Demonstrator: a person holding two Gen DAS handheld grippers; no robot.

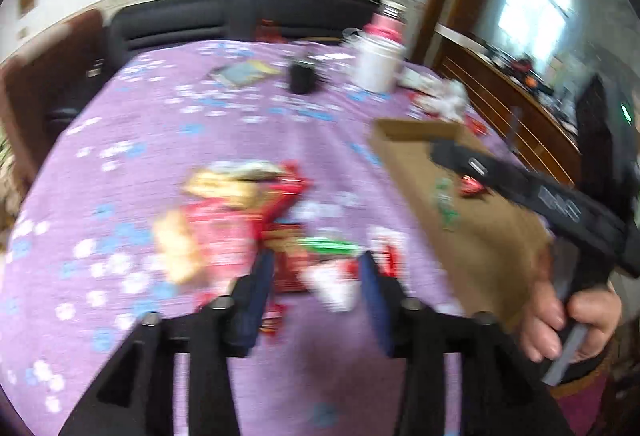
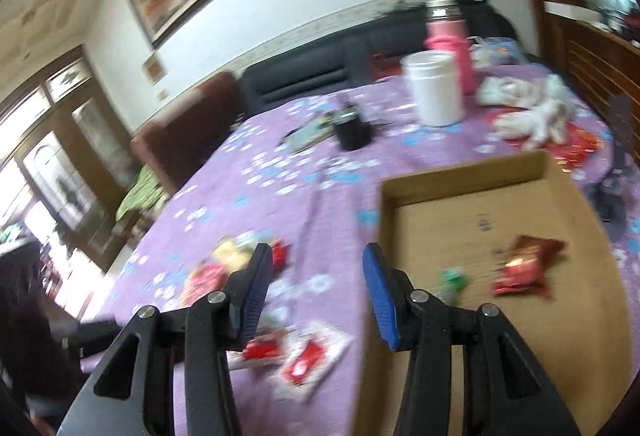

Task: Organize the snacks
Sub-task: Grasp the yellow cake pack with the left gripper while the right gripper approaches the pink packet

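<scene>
Both views are blurred. The left gripper hangs over a heap of snacks on the purple-clothed counter, its jaws apart with nothing between them. The right gripper hovers at the near left edge of a cardboard box, jaws likewise spread and empty. Inside the box lie a red packet and a small green sweet, near each other. More red-and-white packets lie on the cloth just left of the box. Farther back stand a white tub, a pink flask just behind it, and a small black cup. Crumpled white wrappers sit beyond the box.
</scene>
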